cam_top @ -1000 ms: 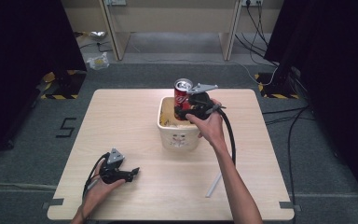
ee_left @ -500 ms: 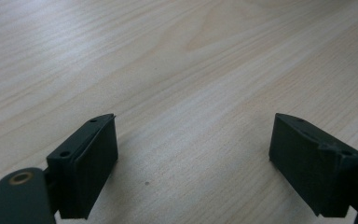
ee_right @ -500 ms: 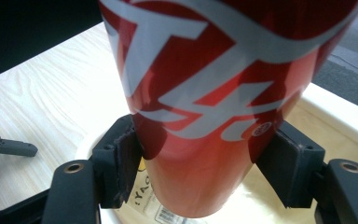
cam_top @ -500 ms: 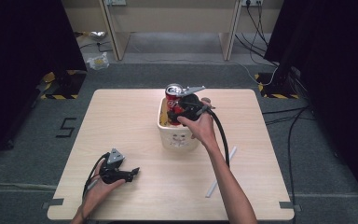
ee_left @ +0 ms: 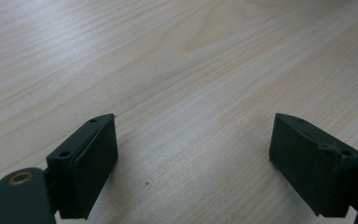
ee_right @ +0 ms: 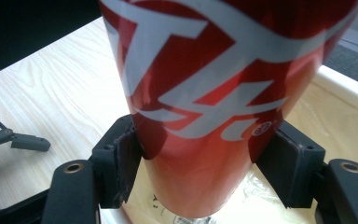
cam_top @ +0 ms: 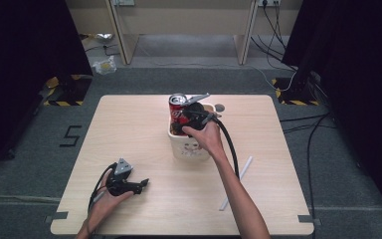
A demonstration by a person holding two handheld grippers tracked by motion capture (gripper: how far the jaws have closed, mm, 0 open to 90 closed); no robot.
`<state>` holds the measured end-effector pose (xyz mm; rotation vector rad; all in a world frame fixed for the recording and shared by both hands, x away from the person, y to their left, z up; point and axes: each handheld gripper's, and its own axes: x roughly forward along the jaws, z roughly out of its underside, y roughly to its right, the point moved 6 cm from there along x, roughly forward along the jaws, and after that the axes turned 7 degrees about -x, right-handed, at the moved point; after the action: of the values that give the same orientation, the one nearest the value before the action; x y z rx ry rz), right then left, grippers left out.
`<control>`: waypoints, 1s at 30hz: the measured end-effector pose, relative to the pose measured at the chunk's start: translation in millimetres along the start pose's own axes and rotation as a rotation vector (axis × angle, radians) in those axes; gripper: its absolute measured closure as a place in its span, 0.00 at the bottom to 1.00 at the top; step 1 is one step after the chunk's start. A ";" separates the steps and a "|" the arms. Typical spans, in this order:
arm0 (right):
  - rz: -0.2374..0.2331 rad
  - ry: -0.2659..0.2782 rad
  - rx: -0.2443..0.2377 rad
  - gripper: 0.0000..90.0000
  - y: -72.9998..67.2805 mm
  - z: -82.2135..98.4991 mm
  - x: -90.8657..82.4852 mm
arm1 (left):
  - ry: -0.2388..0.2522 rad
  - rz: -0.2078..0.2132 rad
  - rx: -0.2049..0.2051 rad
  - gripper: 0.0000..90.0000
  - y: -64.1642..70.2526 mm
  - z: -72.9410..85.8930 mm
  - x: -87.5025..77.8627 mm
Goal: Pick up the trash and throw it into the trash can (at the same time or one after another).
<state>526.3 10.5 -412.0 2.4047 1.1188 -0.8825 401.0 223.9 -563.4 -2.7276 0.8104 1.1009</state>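
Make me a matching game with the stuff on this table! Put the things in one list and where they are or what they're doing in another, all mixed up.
Things:
1. red can
2. white tub
3. left claw
4. white stick

Places or states:
A. open, low over bare wood near the front of the table
B. lying flat on the table, right of the person's right arm
C. squeezed between the jaws of the right claw
D. standing in the middle of the table, under the can

Pairs: 1-C, 2-D, 3-A, 4-B
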 end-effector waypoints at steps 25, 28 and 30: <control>-0.007 0.041 0.008 0.30 0.7 -3.7 -18.2 | 0.001 0.001 -0.001 0.16 0.2 -0.1 0.1; 0.006 0.059 0.011 0.30 4.2 -4.6 -27.4 | 0.002 0.001 -0.002 0.16 0.2 -0.1 0.1; 0.017 0.071 0.010 0.29 6.9 -4.5 -33.4 | 0.002 0.001 -0.002 0.16 0.2 -0.1 0.1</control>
<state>516.8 -10.2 -386.2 2.4671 1.1206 -0.8051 401.0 223.6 -563.3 -2.7302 0.8112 1.1004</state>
